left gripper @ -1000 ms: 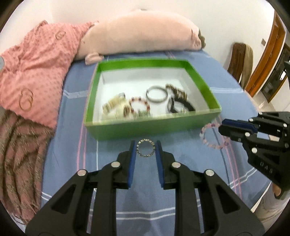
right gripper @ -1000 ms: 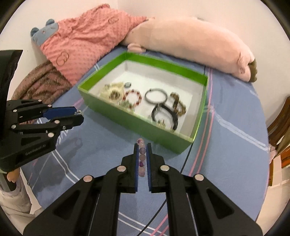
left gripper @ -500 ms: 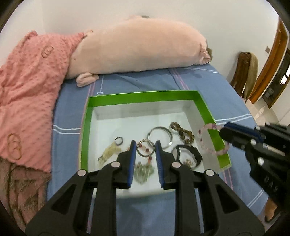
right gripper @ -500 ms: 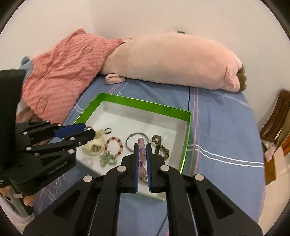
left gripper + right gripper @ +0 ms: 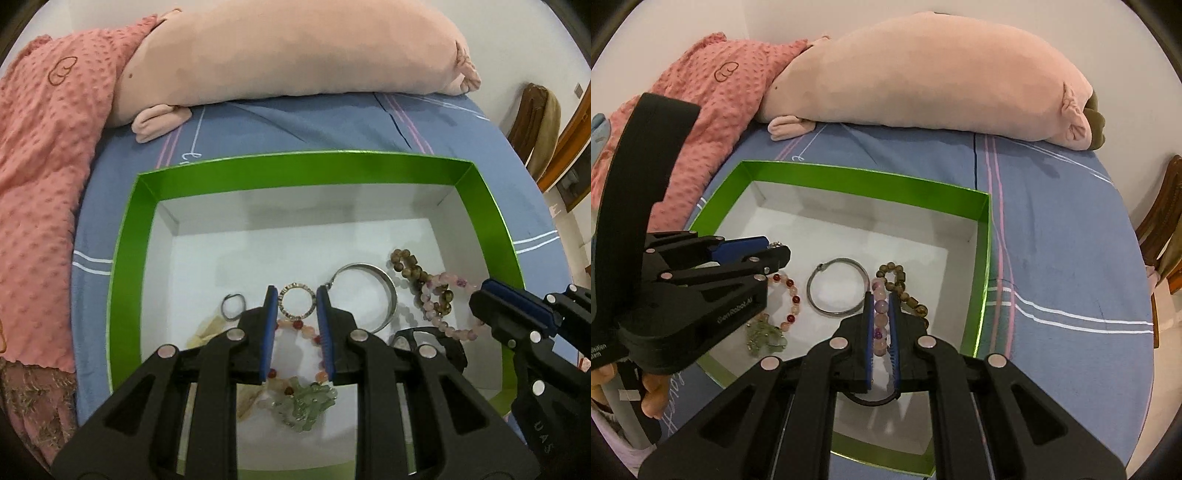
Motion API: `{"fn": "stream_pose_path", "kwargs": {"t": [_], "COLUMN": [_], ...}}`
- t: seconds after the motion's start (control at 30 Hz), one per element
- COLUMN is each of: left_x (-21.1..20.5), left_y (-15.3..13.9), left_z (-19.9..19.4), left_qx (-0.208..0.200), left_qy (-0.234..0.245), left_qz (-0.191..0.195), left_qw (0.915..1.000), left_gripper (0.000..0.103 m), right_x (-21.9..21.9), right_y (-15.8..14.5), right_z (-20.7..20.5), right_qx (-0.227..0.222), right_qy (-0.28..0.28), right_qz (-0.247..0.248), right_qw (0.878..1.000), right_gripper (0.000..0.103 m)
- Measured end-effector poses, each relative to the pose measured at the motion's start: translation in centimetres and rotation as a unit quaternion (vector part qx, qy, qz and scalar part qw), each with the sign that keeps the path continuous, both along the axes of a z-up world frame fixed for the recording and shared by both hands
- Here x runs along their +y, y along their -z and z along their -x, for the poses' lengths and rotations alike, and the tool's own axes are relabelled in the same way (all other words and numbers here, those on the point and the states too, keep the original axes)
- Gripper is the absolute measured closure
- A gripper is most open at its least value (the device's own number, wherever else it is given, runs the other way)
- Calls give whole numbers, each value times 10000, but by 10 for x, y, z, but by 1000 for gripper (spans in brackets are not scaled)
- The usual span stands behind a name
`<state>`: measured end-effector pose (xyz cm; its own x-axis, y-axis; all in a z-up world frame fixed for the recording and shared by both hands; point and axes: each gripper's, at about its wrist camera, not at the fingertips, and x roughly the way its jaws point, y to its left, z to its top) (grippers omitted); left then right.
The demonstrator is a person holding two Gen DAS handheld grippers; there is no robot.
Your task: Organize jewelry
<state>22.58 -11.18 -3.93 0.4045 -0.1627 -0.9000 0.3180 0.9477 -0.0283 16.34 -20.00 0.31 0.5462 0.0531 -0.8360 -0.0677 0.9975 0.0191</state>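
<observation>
My left gripper [image 5: 294, 295] is shut on a small studded ring bracelet [image 5: 295, 303] and holds it over the green box [image 5: 295, 166]. My right gripper [image 5: 880, 299] is shut on a pink bead bracelet [image 5: 880, 317], also over the box [image 5: 849, 177]; that bracelet shows in the left wrist view [image 5: 441, 306] hanging from the right gripper [image 5: 480, 295]. Inside the box lie a silver bangle [image 5: 373, 291], a brown bead bracelet [image 5: 412, 267], a red bead bracelet [image 5: 788, 299], a green stone piece [image 5: 306, 404] and a small dark ring [image 5: 233, 306].
A long pink plush pillow [image 5: 295, 55] lies behind the box on the blue striped sheet [image 5: 1052, 240]. A pink dotted blanket [image 5: 40, 147] covers the left side. A wooden chair [image 5: 535, 122] stands at the right, past the bed's edge.
Both grippers have lifted their bracelets off the sheet in front of the box and moved forward, so they are now over the box's inside.
</observation>
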Motion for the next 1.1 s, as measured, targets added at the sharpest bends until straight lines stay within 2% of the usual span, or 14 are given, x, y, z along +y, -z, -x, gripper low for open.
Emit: {"fn": "stream_pose_path", "kwargs": {"t": [0.03,0.13,0.2,0.43,0.47,0.5,0.57,0.7,0.77,0.8,0.87,1.1], "left_x": [-2,-3,0,15,17,21,28,46,55,58,65,75], "left_y": [1,1,-3,-32,-36,-41,-51,-67,-72,-74,-76,-80], "left_z": [1,1,6,38,41,46,58,84,98,104,116,143], "left_qx": [-21,-71,-167,-678,-738,-831,-1056,-1483,-1744,-1887,-2129,-2546], "left_qy": [10,40,41,14,0,-33,-90,-261,-352,-408,-481,-471], "left_qz": [-22,-47,-79,-81,-68,-44,-1,30,32,-1,-117,-115], "left_qw": [10000,10000,9998,9977,9973,9965,9944,9886,9840,9812,9758,9658], "left_gripper": [81,68,68,65,62,61,56,49,37,36,34,17], "right_x": [0,1,1,4,5,6,8,15,19,20,23,31], "right_y": [0,0,-2,-13,-15,-17,-23,-38,-44,-46,-50,-45], "right_z": [-1,0,1,9,10,12,18,33,41,44,54,86], "right_qx": [-2,-2,-27,-146,-158,-183,-320,-637,-808,-870,-1018,-1053], "right_qy": [-3,-16,8,-19,-24,-37,-59,-74,-92,-91,-72,-193], "right_qz": [26,130,153,66,60,46,3,84,142,160,237,433], "right_qw": [10000,9999,9999,9999,9999,9998,9995,9979,9966,9960,9945,9933], "right_gripper": [96,93,85,83,75,62,48,33,24,18,12,10]}}
